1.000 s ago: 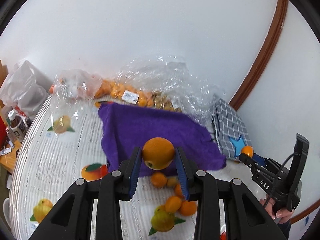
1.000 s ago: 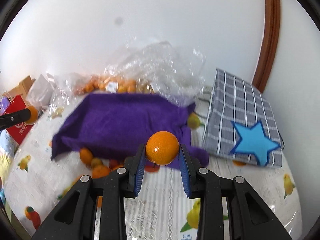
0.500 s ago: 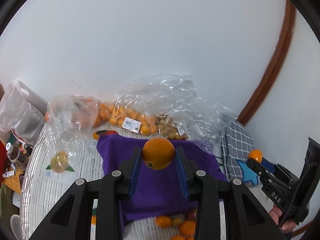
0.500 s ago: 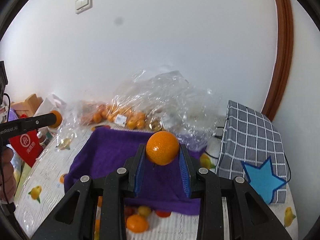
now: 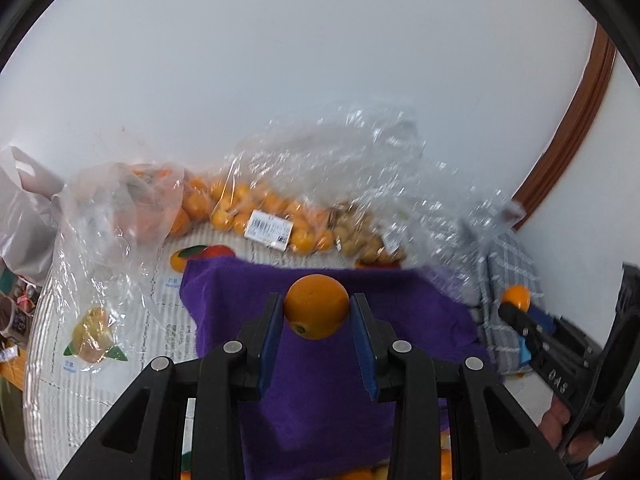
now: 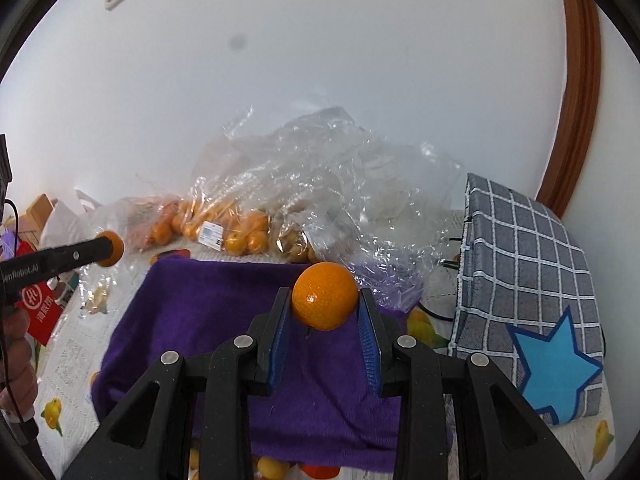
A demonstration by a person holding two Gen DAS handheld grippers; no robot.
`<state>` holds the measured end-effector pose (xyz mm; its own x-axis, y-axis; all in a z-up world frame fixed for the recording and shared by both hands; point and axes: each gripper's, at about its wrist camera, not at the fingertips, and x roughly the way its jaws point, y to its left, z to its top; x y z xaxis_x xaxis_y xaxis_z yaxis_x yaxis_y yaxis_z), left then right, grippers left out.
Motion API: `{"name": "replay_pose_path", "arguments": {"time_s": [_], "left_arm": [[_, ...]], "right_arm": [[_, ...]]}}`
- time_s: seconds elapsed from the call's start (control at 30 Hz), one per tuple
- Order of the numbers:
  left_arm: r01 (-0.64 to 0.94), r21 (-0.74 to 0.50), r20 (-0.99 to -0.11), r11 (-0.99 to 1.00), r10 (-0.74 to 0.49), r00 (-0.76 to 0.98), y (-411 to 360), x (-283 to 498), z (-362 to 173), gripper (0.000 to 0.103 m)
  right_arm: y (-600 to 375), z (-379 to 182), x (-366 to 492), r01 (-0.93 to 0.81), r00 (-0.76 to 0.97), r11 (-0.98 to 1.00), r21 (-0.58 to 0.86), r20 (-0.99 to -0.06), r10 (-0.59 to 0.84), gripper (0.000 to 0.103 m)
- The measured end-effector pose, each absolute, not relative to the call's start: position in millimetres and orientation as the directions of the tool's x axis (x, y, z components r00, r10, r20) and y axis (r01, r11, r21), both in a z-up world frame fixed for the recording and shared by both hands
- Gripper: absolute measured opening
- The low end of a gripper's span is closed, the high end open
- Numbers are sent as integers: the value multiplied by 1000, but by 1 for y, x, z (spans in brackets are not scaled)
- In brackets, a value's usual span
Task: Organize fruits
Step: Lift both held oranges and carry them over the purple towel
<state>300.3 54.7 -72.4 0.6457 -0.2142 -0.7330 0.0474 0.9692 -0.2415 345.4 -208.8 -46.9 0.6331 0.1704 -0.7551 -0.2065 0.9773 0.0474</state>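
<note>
My left gripper (image 5: 316,308) is shut on an orange (image 5: 317,306), held above the purple cloth (image 5: 328,380). My right gripper (image 6: 325,300) is shut on another orange (image 6: 325,295), also over the purple cloth (image 6: 208,320). In the right wrist view the left gripper's tip with its orange (image 6: 110,248) shows at the left edge. In the left wrist view the right gripper with its orange (image 5: 516,298) shows at the right. Several loose oranges (image 6: 272,466) lie at the cloth's near edge.
Clear plastic bags of oranges (image 5: 256,212) and small brown fruit (image 5: 360,240) lie along the wall behind the cloth. A grey checked bag with a blue star (image 6: 528,288) stands at the right. A red packet (image 6: 38,308) and white bags (image 5: 24,216) sit at the left.
Both grippers have moved forward over the purple cloth toward the bags at the wall, each keeping its orange. The loose oranges have slid to the bottom edge of both views.
</note>
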Motion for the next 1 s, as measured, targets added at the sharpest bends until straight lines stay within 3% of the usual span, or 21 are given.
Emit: {"name": "replay_pose_path", "arguments": {"time_s": [0.37,1.0], "left_arm": [[-14,-236,-803,972,-187,566,62,326,-111,33],[-71,-161,-891,984,-114,440,60,344,-155,33]], "right_arm": [[-217,-106,372,-198,569,977,73,-804,175,32],[-222,-156,378,-196,464,979,56,-874,143,32]]}}
